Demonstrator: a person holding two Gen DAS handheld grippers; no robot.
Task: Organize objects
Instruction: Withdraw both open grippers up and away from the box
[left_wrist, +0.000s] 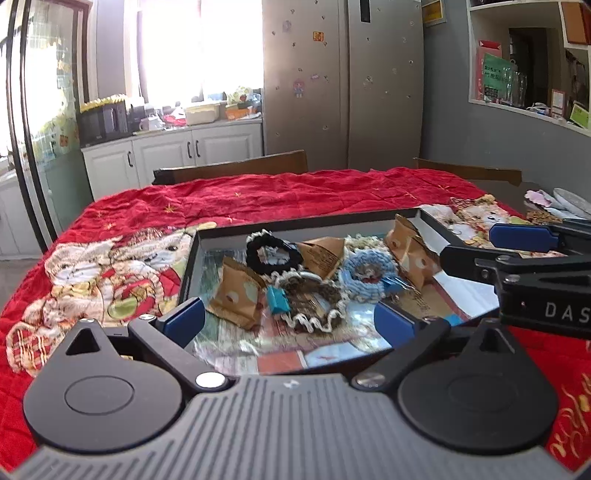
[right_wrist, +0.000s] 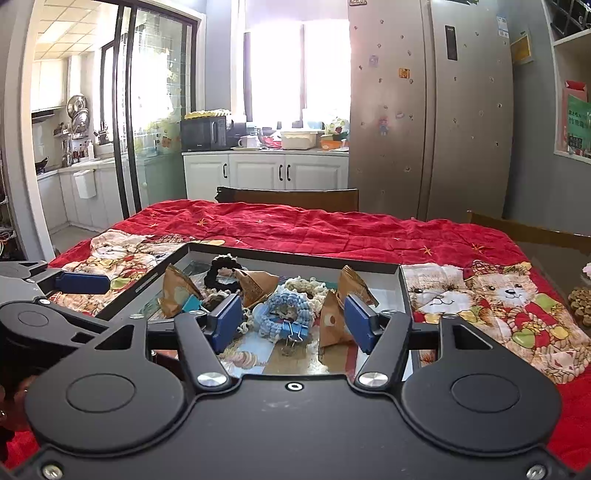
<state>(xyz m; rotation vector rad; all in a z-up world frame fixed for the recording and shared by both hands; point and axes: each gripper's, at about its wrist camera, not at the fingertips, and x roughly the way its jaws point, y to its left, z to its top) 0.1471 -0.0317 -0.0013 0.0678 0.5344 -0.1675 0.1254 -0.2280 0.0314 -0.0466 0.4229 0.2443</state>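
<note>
- Desk covered by a red quilted cloth (right_wrist: 332, 229) printed with cartoon bears: it carries everything, with wooden chair backs at the far edge.
- Shallow black-rimmed rectangular tray (left_wrist: 295, 220) with a picture-printed floor: it sits near the front edge and holds the task's things in one mixed heap, so sorting is not evident.
- Left tongs (left_wrist: 290, 319): spread wide, holding nothing, poised above the tray's near edge, apparently to reach in.
- Right tongs (right_wrist: 293, 323): likewise spread and empty, low over the tray, straddling the blue ring.
- Brown paper snack packets (left_wrist: 236, 295): several, tipped at angles among the rings.
- Black scrunchie with pale lace trim (left_wrist: 271, 254): lies towards the tray's back.
- Light-blue crocheted ring (right_wrist: 286, 306): mid-tray, just beside a blue binder clip (right_wrist: 293, 330).
- Teal binder clip (left_wrist: 277, 300): touching a dark frilled scrunchie (left_wrist: 314, 306).
</note>
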